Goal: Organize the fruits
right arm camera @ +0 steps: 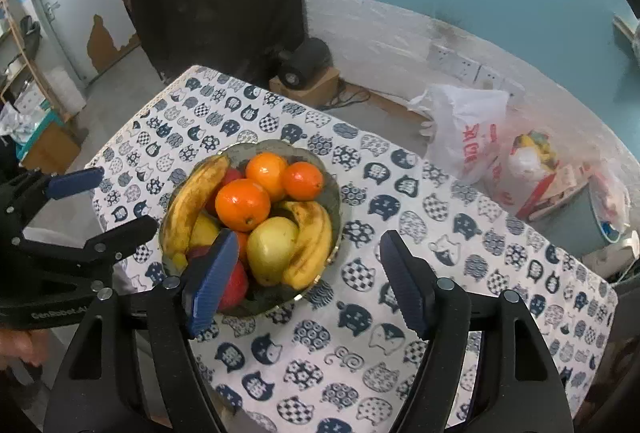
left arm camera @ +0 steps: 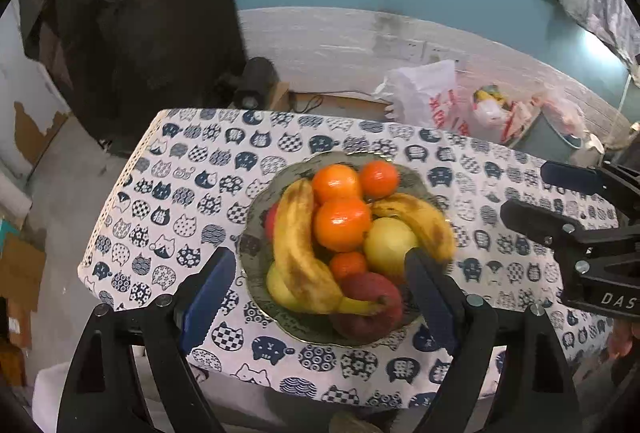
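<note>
Both jaws wide, empty, above a filled fruit bowl.
Left gripper (left arm camera: pixel 320 297) and right gripper (right arm camera: pixel 308 281) gape with nothing between their pads. Bowl (left arm camera: pixel 256 217), centre frame on the cat-print table (left arm camera: pixel 180 169), holds two bananas (left arm camera: pixel 296 253), four oranges (left arm camera: pixel 342 223), a yellow-green apple (left arm camera: pixel 388 245) and a red apple (left arm camera: pixel 370 307). Plastic bags (left arm camera: pixel 428 97) lie on the floor, upper right.
</note>
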`<state>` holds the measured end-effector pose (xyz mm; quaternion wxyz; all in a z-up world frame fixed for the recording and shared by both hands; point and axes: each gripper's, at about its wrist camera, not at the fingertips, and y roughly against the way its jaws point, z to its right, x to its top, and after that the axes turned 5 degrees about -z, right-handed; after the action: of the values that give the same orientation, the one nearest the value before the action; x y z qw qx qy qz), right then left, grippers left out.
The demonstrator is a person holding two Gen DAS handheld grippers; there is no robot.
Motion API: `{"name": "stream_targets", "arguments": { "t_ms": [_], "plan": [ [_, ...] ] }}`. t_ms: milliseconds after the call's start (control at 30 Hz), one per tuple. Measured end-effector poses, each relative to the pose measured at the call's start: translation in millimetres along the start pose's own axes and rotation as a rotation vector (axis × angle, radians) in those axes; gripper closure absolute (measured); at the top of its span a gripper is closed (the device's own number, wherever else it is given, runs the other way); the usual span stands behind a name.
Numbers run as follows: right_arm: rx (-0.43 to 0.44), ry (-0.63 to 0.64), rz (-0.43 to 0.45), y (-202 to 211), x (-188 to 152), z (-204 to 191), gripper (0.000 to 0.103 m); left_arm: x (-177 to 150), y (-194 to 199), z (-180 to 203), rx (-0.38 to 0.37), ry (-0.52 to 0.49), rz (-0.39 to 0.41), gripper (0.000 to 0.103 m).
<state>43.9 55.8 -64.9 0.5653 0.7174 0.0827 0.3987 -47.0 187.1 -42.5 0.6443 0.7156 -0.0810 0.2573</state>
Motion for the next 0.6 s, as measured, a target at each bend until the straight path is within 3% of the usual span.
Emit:
{"name": "stream_targets", "arguments": {
  "t_ms": [600],
  "plan": [
    [-0.041,-0.001,0.029,49,-43,28,0.03,-8,45,36,-0.051,-0.092,0.039,0.005]
  ]
}}
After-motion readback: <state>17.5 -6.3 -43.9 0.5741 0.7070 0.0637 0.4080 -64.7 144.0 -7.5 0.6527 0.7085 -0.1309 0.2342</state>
